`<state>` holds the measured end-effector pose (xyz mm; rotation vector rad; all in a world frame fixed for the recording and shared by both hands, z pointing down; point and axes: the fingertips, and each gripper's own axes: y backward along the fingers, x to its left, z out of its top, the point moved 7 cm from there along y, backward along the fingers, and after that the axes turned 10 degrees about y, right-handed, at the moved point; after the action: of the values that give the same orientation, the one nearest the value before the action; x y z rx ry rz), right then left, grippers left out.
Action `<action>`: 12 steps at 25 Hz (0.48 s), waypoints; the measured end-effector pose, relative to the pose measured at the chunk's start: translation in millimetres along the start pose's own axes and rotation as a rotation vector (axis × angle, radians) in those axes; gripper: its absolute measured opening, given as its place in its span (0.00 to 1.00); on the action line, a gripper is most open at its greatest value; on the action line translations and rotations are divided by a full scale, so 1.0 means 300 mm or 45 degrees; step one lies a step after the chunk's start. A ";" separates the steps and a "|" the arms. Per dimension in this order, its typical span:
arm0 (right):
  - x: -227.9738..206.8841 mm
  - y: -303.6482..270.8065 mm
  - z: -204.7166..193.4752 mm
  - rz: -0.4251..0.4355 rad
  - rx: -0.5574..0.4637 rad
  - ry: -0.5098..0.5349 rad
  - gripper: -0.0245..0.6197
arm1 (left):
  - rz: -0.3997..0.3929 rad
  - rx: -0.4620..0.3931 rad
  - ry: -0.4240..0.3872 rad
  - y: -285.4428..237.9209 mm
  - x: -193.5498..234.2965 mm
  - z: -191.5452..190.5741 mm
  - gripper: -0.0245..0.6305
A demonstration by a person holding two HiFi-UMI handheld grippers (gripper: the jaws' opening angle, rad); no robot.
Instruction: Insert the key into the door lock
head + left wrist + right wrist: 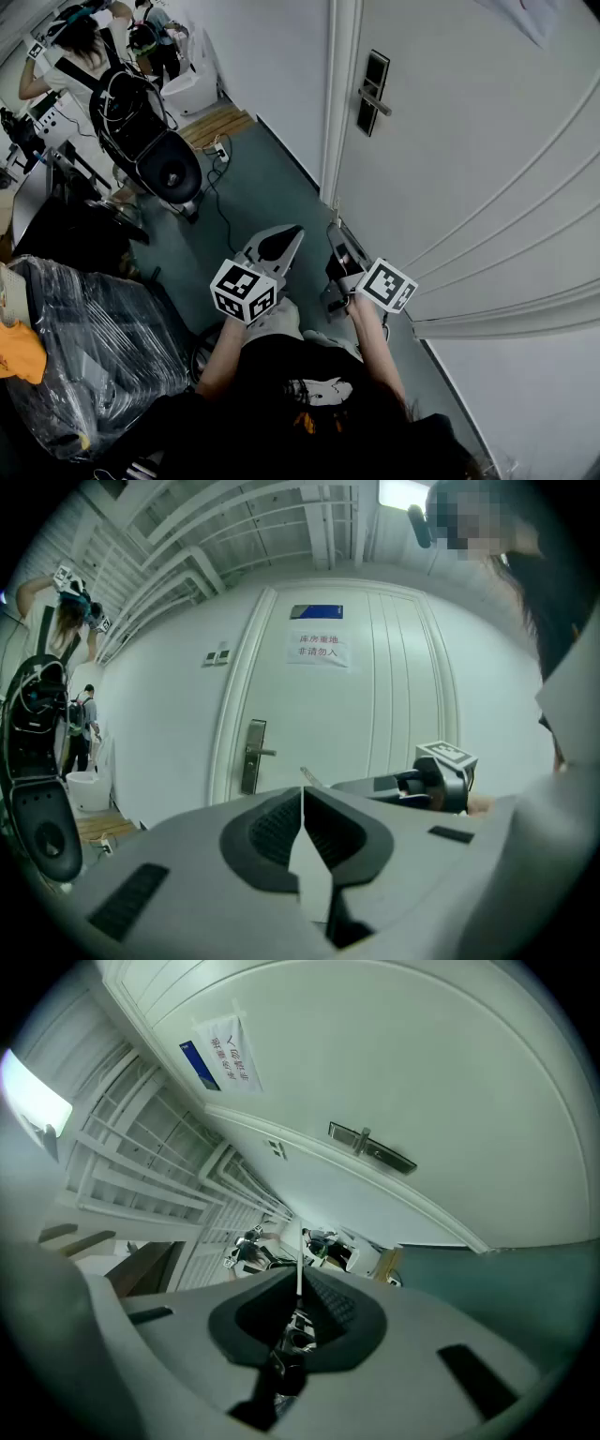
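Note:
The white door stands shut ahead of me. Its dark lock plate with a lever handle is up and beyond both grippers, some way off. The lock plate shows left of centre in the left gripper view, and the handle lies sideways in the right gripper view. My right gripper is shut on a thin metal key, whose blade sticks out past the jaw tips. My left gripper is shut with nothing in it. The right gripper lies beside it.
A paper sign hangs high on the door. A plastic-wrapped dark bundle sits at my left. A person with a black rig stands further back on the green floor, where a cable runs. A wooden step lies by the wall.

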<state>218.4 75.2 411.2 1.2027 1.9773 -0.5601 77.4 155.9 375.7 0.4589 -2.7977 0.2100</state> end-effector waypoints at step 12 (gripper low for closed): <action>-0.026 -0.019 0.016 -0.037 0.017 0.070 0.07 | 0.018 0.018 -0.018 -0.030 0.015 0.011 0.06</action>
<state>217.2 64.9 414.3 1.2109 2.0434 -0.5609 75.4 145.6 374.7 0.4460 -2.8154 0.2304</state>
